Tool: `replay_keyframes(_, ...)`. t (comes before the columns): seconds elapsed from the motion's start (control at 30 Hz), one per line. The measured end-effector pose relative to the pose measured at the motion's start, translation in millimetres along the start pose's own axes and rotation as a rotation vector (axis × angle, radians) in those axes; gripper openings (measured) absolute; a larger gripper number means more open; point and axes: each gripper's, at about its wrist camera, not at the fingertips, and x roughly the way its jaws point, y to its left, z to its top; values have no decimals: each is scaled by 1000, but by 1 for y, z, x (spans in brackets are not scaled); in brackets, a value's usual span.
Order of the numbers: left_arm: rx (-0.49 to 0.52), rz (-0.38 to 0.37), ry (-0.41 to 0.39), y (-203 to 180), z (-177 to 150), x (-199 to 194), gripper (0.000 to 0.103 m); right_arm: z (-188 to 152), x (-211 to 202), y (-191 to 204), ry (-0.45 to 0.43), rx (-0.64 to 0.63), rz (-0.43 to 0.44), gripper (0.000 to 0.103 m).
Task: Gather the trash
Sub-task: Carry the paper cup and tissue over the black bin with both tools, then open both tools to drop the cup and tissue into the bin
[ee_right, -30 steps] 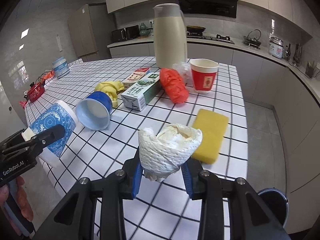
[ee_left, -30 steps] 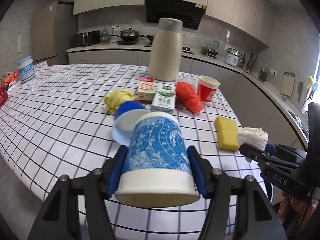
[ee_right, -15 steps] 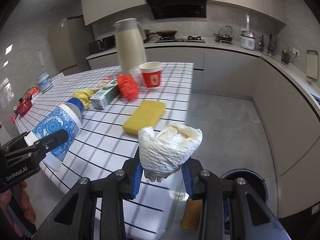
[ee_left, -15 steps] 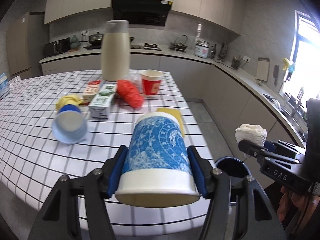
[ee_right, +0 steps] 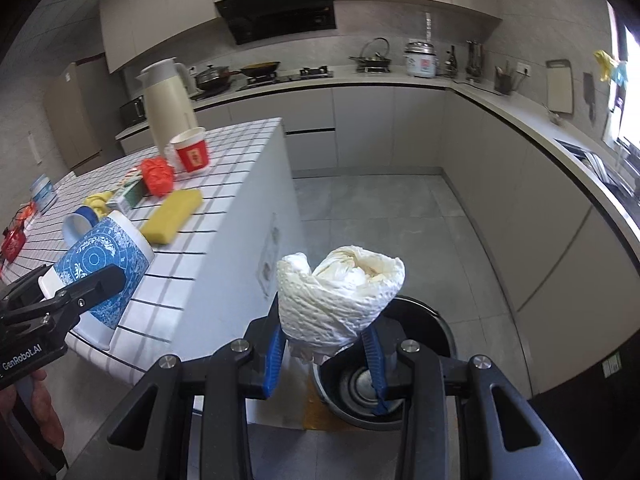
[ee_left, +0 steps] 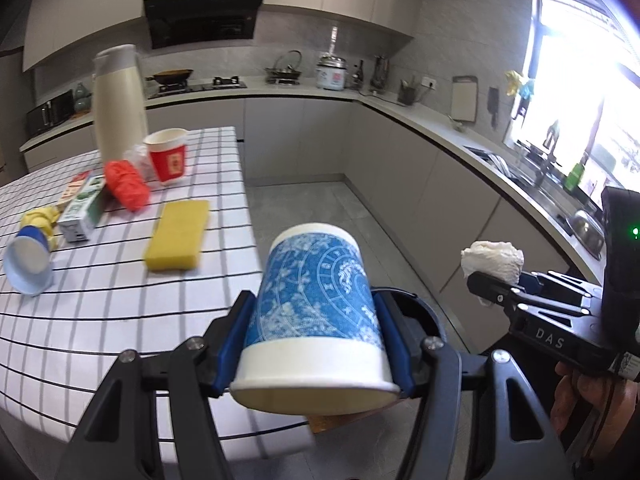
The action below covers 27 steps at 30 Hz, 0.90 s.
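Meanwhile, a blue patterned paper cup (ee_left: 316, 312) is being pinched on its side between the fingers of the left gripper (ee_left: 316, 344), beyond the table's (ee_left: 120, 304) near edge. A crumpled white paper towel (ee_right: 340, 296) is being clamped by the fingers of the right gripper (ee_right: 326, 348), directly above a black trash bin (ee_right: 424, 320) on the floor.
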Motion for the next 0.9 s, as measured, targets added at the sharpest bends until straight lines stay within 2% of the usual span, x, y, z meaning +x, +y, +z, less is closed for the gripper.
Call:
replay_keyframes(0.23, 17, -35, 59, -41, -9, 31, 62, -22, 10, -46, 49, 16, -11, 38)
replay_keyframes(0.53, -4, -65, 158, -82, -24, 82, 62, -50, 43, -91, 139, -30, 27, 38)
replay_keyframes(0.7, -18, -62, 209, -96, -30, 117, 62, -60, 81, -100, 193, -103, 71, 38)
replay_keyframes(0.9, -66, -56, 296, -95, -46, 161, 62, -80, 136, -114, 290, -148, 114, 38)
